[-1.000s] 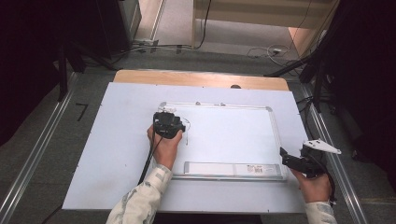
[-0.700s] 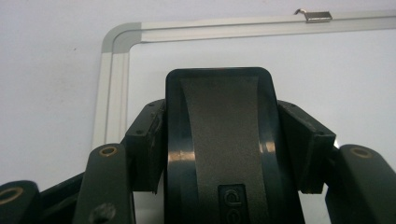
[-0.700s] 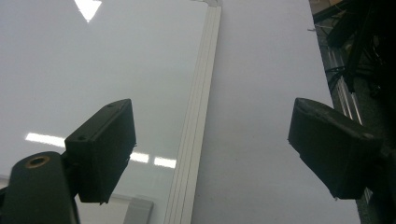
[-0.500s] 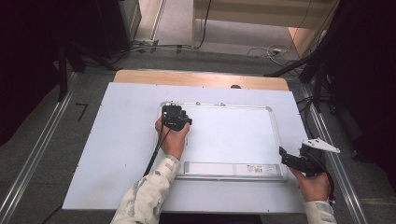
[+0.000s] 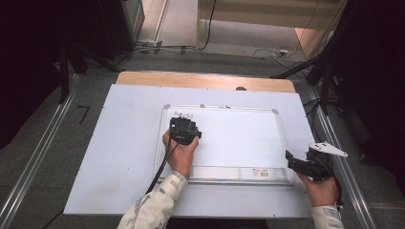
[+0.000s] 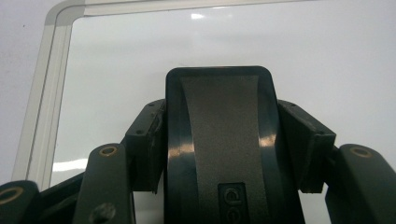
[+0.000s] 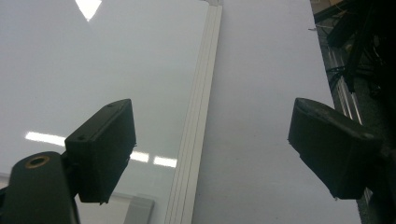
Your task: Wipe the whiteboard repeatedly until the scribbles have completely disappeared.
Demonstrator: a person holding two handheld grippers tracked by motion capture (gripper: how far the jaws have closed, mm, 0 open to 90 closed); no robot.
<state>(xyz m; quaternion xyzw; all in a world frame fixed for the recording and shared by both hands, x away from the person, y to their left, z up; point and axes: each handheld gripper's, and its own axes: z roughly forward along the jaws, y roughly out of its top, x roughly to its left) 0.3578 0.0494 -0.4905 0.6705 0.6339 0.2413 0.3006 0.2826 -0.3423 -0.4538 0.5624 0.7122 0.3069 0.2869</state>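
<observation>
Gripping a black eraser [image 6: 219,144], the left gripper [image 5: 183,125] has its jaws pinched on the eraser's two sides, as the left gripper view shows: the eraser's curved back stands up between them, with raised letters low on it. In the high view that gripper sits over the near-left part of the whiteboard [image 5: 239,138], the left hand [image 5: 181,155] wrapped around it from below and a patterned sleeve [image 5: 153,210] trailing to the bottom edge. A black cable [image 5: 161,167] runs from the gripper down across the board's left frame.

At the near right, the right hand [image 5: 320,191] holds the right gripper [image 5: 289,156] just at the board's lower right corner. Its jaws are spread wide with nothing between them; in the right gripper view one jaw hangs over the board's surface and the other over the table [image 7: 261,116], with the board's pale frame running between them. A grey three-cornered plate sits on top of this gripper.

The whiteboard lies flat in the middle of the white table, its writing surface blank and glossy, with a tray strip [image 5: 239,172] along its near edge. Beyond the table's far wooden edge lies grey floor [image 5: 191,57] with loose cables.
</observation>
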